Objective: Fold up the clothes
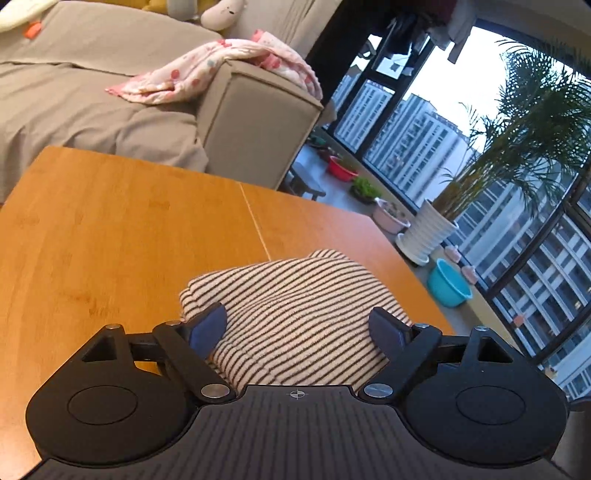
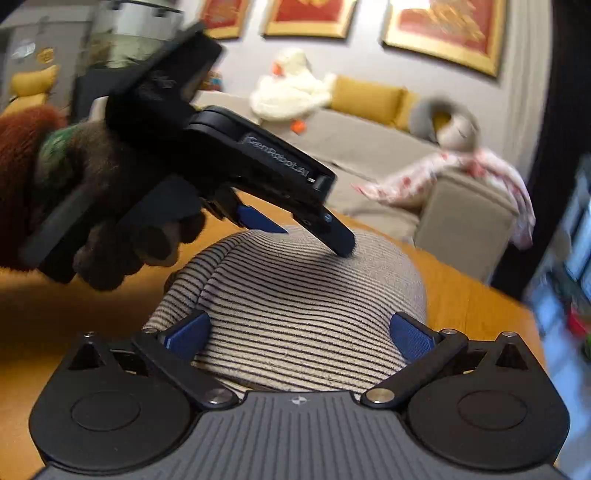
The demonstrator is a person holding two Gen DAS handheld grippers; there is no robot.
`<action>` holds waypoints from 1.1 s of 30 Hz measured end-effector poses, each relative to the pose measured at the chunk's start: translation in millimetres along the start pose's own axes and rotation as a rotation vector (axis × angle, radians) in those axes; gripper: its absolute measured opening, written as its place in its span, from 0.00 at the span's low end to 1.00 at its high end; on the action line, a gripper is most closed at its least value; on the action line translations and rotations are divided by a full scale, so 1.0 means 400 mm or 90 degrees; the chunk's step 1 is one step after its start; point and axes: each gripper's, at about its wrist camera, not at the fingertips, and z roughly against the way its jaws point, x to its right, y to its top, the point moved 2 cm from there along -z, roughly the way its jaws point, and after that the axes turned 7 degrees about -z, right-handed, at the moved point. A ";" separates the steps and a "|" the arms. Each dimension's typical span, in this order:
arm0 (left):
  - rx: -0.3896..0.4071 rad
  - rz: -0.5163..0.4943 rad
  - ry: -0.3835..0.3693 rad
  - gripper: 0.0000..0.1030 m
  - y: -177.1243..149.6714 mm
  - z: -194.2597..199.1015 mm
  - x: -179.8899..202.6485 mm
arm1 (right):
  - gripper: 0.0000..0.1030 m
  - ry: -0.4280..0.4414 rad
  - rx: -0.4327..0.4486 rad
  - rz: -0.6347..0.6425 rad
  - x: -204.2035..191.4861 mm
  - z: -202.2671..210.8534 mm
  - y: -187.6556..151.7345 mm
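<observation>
The left gripper (image 1: 297,326) stands wide open over the near end of a folded striped top (image 1: 295,295), its blue pads (image 1: 208,326) spread to either side of the cloth and clamping nothing — the left pad lies at the top's edge, the right one just over it. The right gripper (image 2: 297,332) is also wide open, its pads (image 2: 412,338) flanking the top (image 2: 295,310) without pinching it; whether they brush the fabric cannot be told. The top lies in a rounded, folded bundle on an orange wooden table (image 1: 110,229), near the table's right edge in the left wrist view. In the right wrist view the left gripper (image 2: 314,236) comes in from the upper left, held by a dark-gloved hand (image 2: 122,229) with a rust-red sleeve (image 2: 26,144) behind it, one fingertip down on the far part of the top. Beyond the table stands a beige sofa (image 1: 110,96) with a pink dotted blanket (image 1: 221,70) draped over its arm. Farther off, on the sofa's back — a white plush duck (image 2: 291,92) and yellow cushions (image 2: 365,98). To the right, a potted palm (image 1: 517,147), a turquoise basin (image 1: 448,282) and a red one (image 1: 341,168) stand by tall windows. Red pictures (image 2: 447,27) in gold frames hang on the wall.
</observation>
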 end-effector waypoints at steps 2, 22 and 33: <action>0.002 0.002 0.004 0.86 -0.001 0.004 0.002 | 1.00 0.007 -0.007 -0.011 0.004 0.000 0.004; 0.001 -0.025 -0.026 0.91 -0.077 0.157 0.128 | 0.83 0.157 -0.043 -0.406 0.393 -0.097 0.124; -0.023 -0.044 0.023 0.70 -0.091 0.128 0.104 | 0.55 0.219 -0.020 -0.395 0.353 -0.151 0.149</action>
